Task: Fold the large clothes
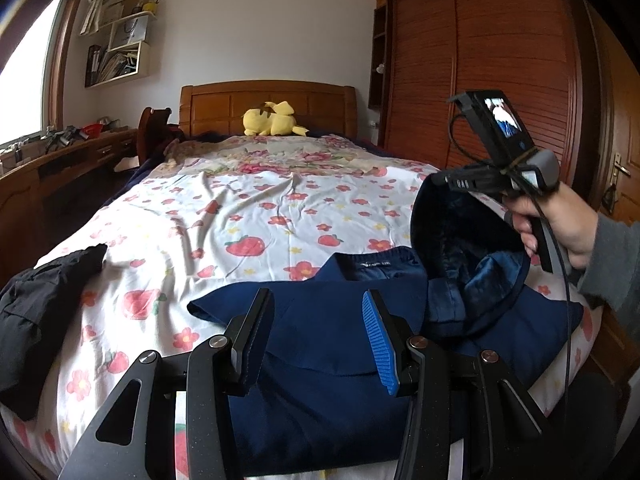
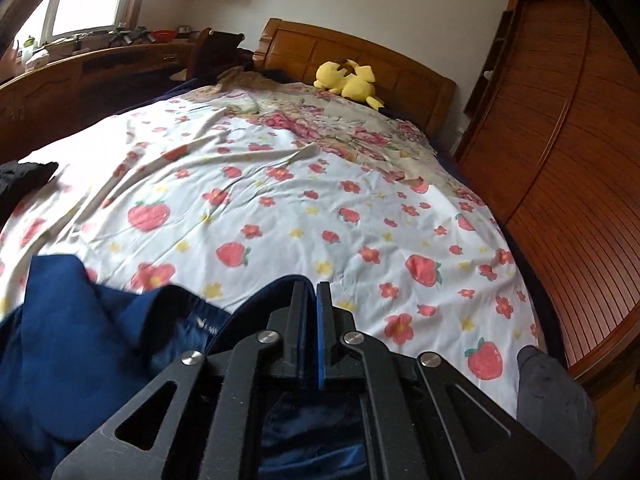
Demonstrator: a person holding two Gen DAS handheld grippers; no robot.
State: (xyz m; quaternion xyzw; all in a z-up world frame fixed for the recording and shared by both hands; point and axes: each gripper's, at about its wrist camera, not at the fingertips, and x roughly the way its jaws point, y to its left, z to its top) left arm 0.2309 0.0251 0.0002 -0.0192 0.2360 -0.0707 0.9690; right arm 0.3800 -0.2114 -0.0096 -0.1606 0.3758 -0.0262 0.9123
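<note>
A navy blue garment (image 1: 328,380) lies on the near end of the bed, its collar label facing up. My left gripper (image 1: 316,312) stands open low over its middle, and the flat cloth passes under the two fingers without being pinched. A hand at the right holds my right gripper (image 1: 434,179), which is shut on an edge of the navy garment and lifts that part up, so the shiny lining shows. In the right wrist view the right gripper (image 2: 312,300) has its pads closed on the navy fabric (image 2: 80,340).
The bed carries a white strawberry-print sheet (image 1: 240,216). A black garment (image 1: 40,312) lies at its left edge. A yellow plush toy (image 1: 272,120) sits by the wooden headboard. A wooden wardrobe (image 1: 480,80) runs along the right, and a cluttered desk (image 1: 60,160) along the left.
</note>
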